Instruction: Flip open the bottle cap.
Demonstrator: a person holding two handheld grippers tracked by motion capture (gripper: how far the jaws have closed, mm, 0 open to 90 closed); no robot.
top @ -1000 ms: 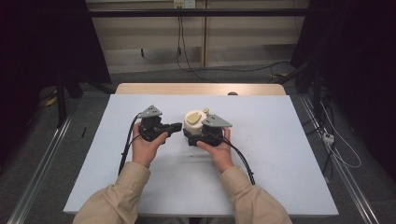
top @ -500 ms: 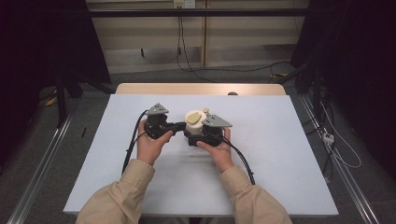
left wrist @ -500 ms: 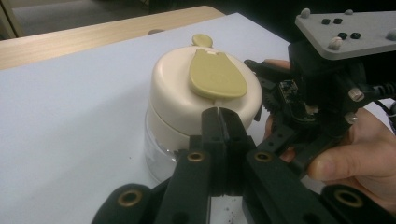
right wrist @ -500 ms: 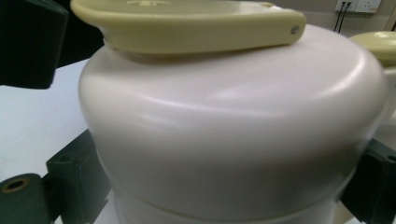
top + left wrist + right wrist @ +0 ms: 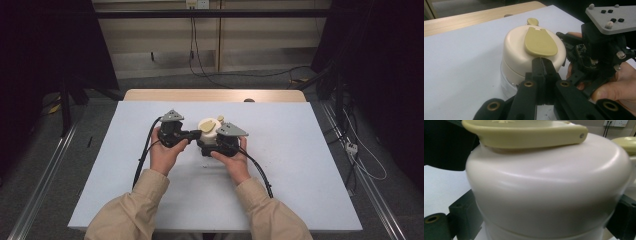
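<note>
A cream round container with an olive flap lid and a clear base stands mid-table. My right gripper is shut on its body, and the container sits between the black fingers in the right gripper view. My left gripper comes in from the left with its jaws pressed together. Its tips touch the cream dome just under the flap's edge, and nothing shows between them. A hand holds each gripper.
The white table has free room on all sides of the container. A bare wooden strip runs along the far edge with a small dark object on it. Black cables trail back from both grippers.
My left gripper has moved right, up to the container's lid. The right gripper and the container have stayed put.
</note>
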